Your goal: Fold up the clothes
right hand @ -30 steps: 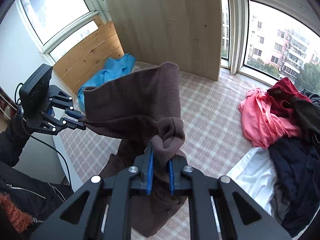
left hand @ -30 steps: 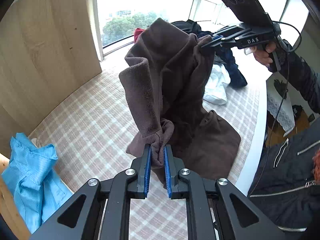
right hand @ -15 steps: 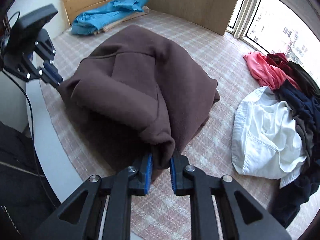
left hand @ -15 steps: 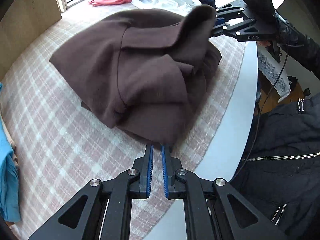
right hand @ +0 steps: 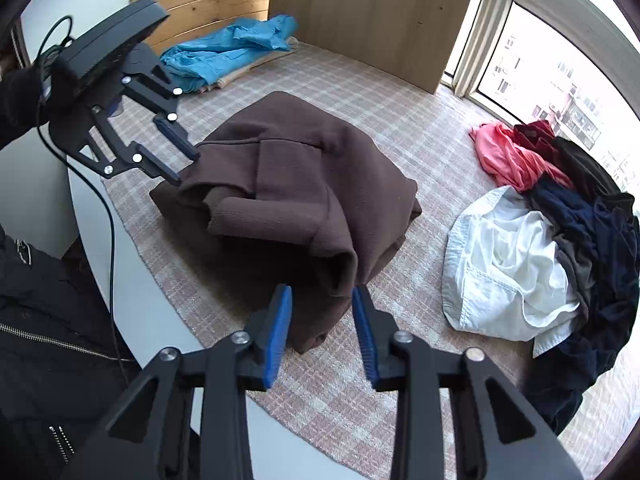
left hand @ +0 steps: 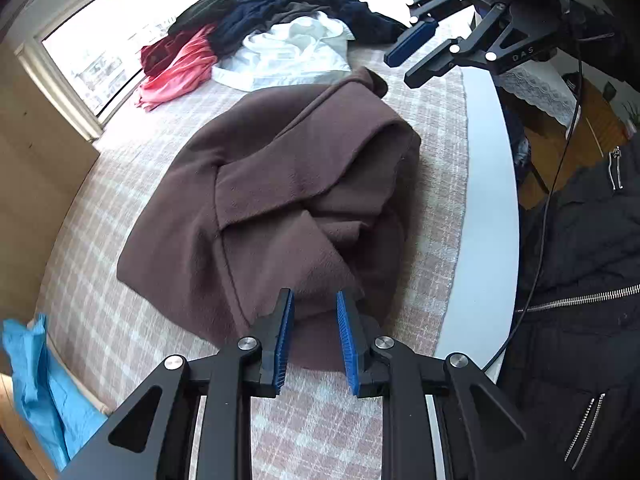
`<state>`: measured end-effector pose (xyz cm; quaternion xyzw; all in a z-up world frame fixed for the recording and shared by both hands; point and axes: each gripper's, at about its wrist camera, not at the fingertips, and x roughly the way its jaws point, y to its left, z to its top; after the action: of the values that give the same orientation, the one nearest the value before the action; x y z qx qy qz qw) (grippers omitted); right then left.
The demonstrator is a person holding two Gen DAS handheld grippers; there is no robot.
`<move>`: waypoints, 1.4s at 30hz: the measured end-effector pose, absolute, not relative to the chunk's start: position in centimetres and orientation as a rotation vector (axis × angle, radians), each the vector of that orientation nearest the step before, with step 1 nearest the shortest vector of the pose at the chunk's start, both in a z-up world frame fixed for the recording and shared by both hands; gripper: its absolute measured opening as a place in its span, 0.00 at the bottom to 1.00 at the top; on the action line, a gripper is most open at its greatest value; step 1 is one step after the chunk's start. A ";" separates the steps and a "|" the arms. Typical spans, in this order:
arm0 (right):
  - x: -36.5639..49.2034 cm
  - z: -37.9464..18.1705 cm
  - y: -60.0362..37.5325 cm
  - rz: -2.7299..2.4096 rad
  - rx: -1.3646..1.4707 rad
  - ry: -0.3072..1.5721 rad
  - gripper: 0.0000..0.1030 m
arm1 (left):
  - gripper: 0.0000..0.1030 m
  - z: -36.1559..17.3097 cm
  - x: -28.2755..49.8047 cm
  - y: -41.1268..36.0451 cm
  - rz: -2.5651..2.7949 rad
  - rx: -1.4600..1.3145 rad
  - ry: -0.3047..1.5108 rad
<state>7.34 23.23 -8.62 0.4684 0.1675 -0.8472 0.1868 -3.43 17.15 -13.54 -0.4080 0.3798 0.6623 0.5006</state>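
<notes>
- The brown fleece garment lay in a loose folded heap on the checked cloth of the table, near its white front edge.
- The left gripper stood at 6 o'clock of the heap, its jaws just opened to a narrow gap; a fold of fleece sat between the blue pads, though they no longer seemed to press it.
- The right gripper had likewise just opened, jaws moderately apart, the garment's rolled corner between them, apparently loose.
- A pile of unfolded clothes lay at 3 o'clock of the heap in the right wrist view, apart from it.
- A blue garment lay at 11 o'clock, well away.
</notes>
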 end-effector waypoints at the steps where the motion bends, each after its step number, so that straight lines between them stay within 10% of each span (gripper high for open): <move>1: 7.3 -8.6 22.9 -2.380 1.302 0.498 0.36 | 0.27 -14.1 -3.5 17.8 1.585 -0.989 0.928; 20: 2.4 -10.1 24.2 -2.203 1.412 0.333 0.17 | 0.08 -11.4 -8.1 16.6 1.513 -1.191 0.621; 26: 3.9 -14.6 23.4 -2.075 1.597 0.463 0.18 | 0.11 -16.8 -5.5 16.1 1.376 -1.341 0.694; 33: 1.6 -8.7 30.2 -2.223 1.520 -0.046 0.35 | 0.17 -11.4 -6.7 16.7 1.577 -1.243 0.717; 42: -7.3 -13.7 33.0 -2.328 1.568 0.019 0.35 | 0.39 -11.3 -5.0 30.7 1.487 -1.056 0.730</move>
<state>-7.30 32.96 -13.69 0.5509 0.0066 -0.8178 0.1665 -5.02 30.71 -11.34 -0.4472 0.3089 0.6295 0.5552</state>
